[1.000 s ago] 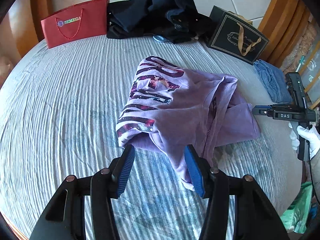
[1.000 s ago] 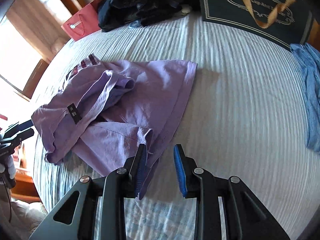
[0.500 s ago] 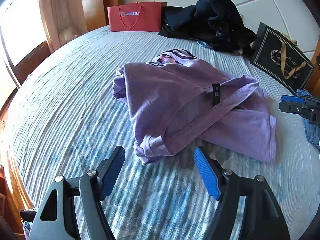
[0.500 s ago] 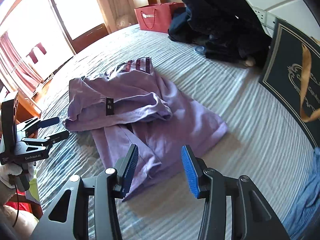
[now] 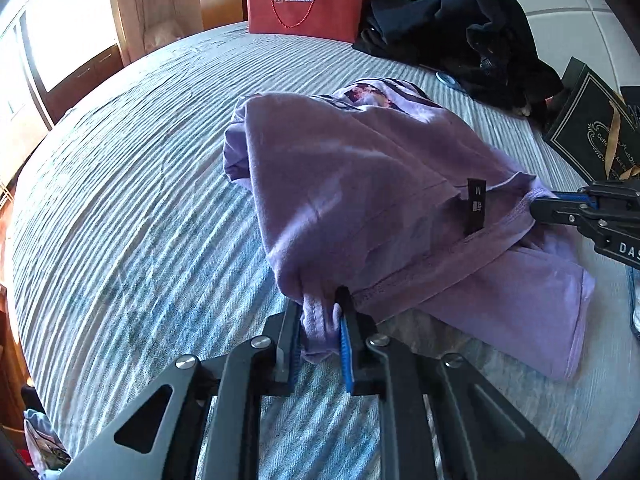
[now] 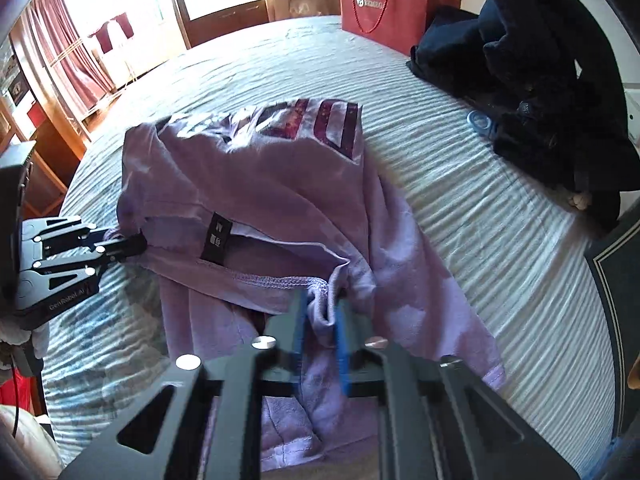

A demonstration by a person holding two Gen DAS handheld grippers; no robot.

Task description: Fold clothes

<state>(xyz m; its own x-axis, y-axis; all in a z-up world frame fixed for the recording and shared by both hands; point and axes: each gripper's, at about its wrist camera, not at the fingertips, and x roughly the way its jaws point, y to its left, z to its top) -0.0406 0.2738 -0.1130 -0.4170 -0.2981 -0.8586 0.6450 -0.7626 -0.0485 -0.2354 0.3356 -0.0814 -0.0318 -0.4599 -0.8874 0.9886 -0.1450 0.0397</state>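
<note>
Left gripper [image 5: 320,334]: it is clamping a bunched fold of the purple T-shirt [image 5: 360,184] between its blue pads, jaws drawn narrow around the cloth, at the shirt's end nearest the bed's near edge.
Right gripper [image 6: 320,320]: it is pinching the shirt's neckline seam, jaws narrow with a wad of purple fabric squeezed between them; from the left wrist view its tips are showing at the right, biting the collar edge just past the black neck label [image 5: 476,206].
Purple T-shirt: it is lying crumpled around the middle of the bed [image 5: 120,200], inside out at the collar, its dark printed lettering [image 6: 320,120] facing up toward the headboard end. The stretch between the two grippers is being held up off the cover; a loose flap is spreading flat toward the bed's right edge.
Bed: it is wearing a pale blue-and-white ribbed cover.
Red paper bag [image 5: 304,12]: it is standing upright at the far edge of the bed, well apart from the shirt.
Dark clothes pile [image 5: 472,36]: it is heaping up just beside the red bag along the far edge.
Black gift bag [image 5: 592,136]: it is leaning at the far right corner, its gold ribbon handle showing.
</note>
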